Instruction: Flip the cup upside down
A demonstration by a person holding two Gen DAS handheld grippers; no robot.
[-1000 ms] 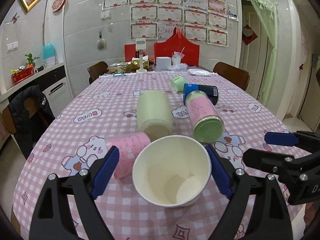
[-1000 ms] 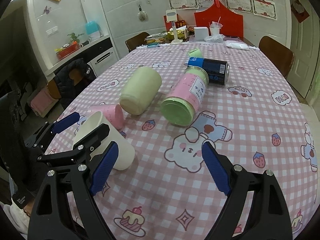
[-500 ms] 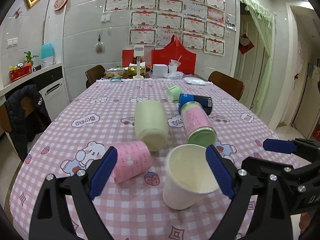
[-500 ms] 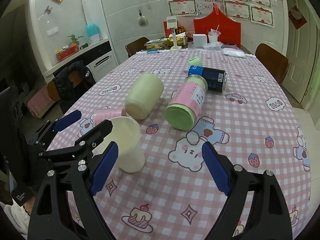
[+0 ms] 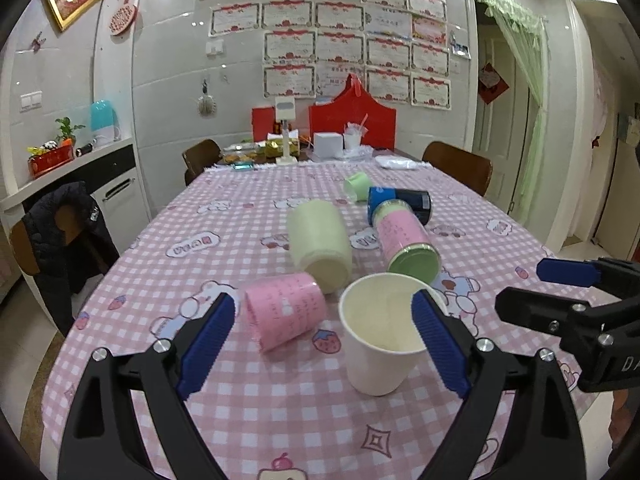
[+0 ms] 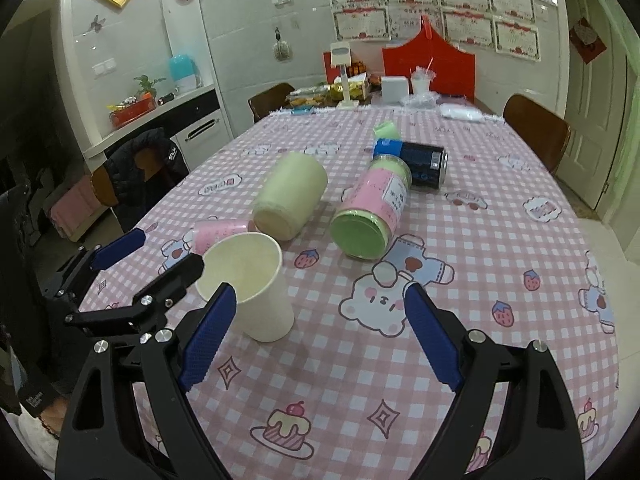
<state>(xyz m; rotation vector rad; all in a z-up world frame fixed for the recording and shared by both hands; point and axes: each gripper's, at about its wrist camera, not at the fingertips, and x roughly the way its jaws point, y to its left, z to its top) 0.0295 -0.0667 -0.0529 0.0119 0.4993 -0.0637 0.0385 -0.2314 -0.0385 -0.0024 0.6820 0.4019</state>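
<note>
White cup (image 5: pixel 380 334) stands upright, mouth up, on the table (image 5: pixel 280 412), so the flip is not done. Left gripper (image 5: pixel 324 344) is spread wide, holding nothing; the cup sits by its right finger (image 5: pixel 438 346), which overlaps the rim in the left view, contact can't be told. The right view shows the cup (image 6: pixel 252 284) near the left gripper's (image 6: pixel 150 254) tip, no squeeze on it. Right gripper (image 6: pixel 316 334) is also released and empty, cup just off its left finger (image 6: pixel 208 332), bare cloth between the fingers. Pink cup (image 5: pixel 284 314) lies on its side between the left fingers, farther out; cream jar (image 5: pixel 320 246) and green-lid jar (image 5: pixel 408 246) lie beyond. Step in hand, by my read: lining up for a grasp on the cup wall. Next: centre the cup between one pair of fingers, close gently on the mid wall since paper should crush easily, lift, roll the wrist half a turn, set it rim down clear of the pink cup.
</note>
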